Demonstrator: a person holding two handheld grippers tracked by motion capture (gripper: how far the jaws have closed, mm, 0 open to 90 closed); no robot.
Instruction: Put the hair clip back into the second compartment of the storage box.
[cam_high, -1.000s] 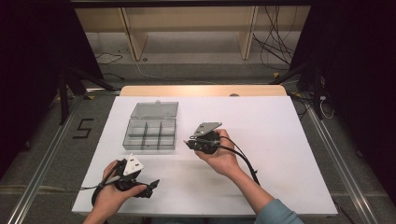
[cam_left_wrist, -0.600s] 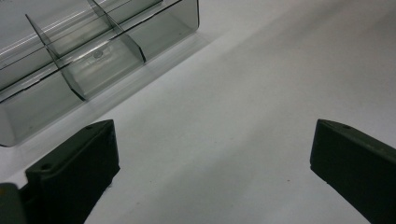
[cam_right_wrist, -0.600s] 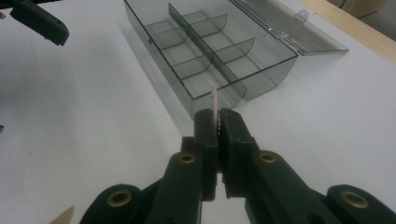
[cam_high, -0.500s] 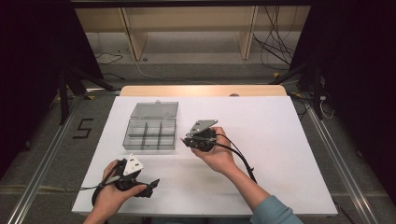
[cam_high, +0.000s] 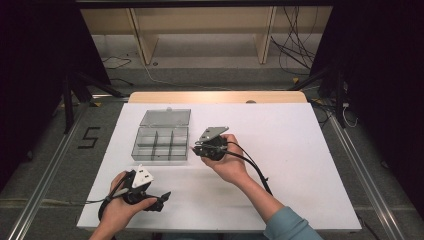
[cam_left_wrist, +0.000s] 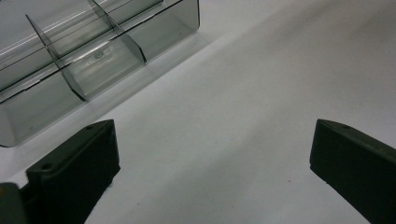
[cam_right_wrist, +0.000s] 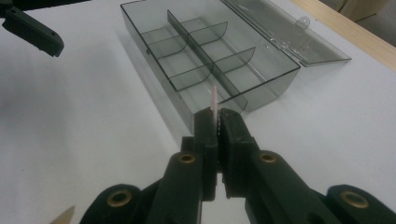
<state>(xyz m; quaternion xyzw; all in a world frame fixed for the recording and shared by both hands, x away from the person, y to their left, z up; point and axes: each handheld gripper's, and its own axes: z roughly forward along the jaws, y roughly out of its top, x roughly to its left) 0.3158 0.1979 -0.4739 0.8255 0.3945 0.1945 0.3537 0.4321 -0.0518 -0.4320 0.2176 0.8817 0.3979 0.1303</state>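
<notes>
White tabletop (cam_high: 300, 165) | clear compartment box (cam_high: 161, 144), lid open, left of centre | right gripper (cam_right_wrist: 217, 122) clamped on thin pale stick (cam_right_wrist: 214, 100), just right of box | left gripper (cam_left_wrist: 210, 163) wide apart, empty, near-left | advice: lower stick gently into nearest compartment before releasing.

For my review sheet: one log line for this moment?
right gripper: shut on thin stick | left gripper: open, nothing held | box: lid open

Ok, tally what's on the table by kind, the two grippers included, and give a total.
Clear compartment box, lid open: 1
Thin pale stick, clamped in the right gripper: 1
Grippers, the left gripper open: 2
Total: 4
</notes>
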